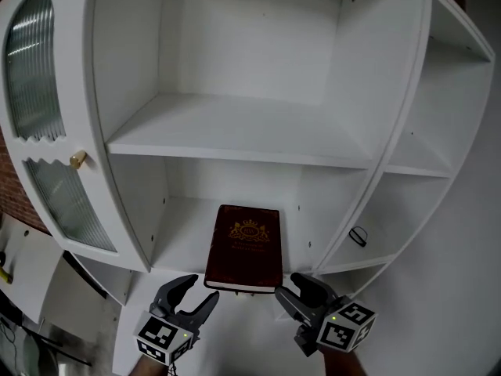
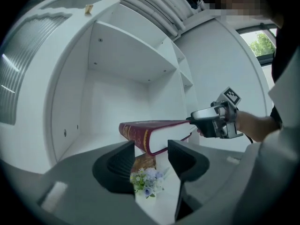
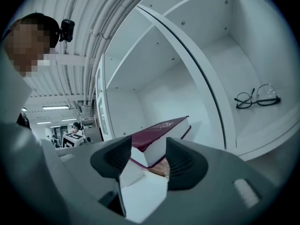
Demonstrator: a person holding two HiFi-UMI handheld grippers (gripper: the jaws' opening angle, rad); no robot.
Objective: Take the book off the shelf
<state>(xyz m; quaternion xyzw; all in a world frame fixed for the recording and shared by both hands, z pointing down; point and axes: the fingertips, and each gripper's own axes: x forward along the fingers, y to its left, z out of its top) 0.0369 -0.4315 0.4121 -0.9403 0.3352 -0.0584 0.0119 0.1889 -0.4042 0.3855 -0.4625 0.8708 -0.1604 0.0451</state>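
- Book: dark red hardback w/ gilt crest, lying flat, cover up, at mid-front of lower shelf. Its near end appears to jut slightly past the shelf's front edge.
- Left gripper: just off the book's near-left corner, jaws spread. Its own view shows the spine corner ahead of the gap; pads not on it.
- Right gripper: at the near-right corner, jaws likewise spread, page-block corner lined up betw. them; nothing pinched yet.
- Step in hand (judged): approach for a two-sided grasp; task barely begun, book still on shelf.
- To do it well: ease each tool fwd. until cover and pages sit deep betw. the pads, not just the corner tips. Close both sides evenly, then draw the book straight out, level, toward the front edge.
- Risk: a shallow corner pinch may let the book twist or sag. An uneven pull could skew it vs. the compartment's side walls.
- Surroundings: spectacles on the right-hand side shelf, well apart. Ribbed-glass door at left, swung open.
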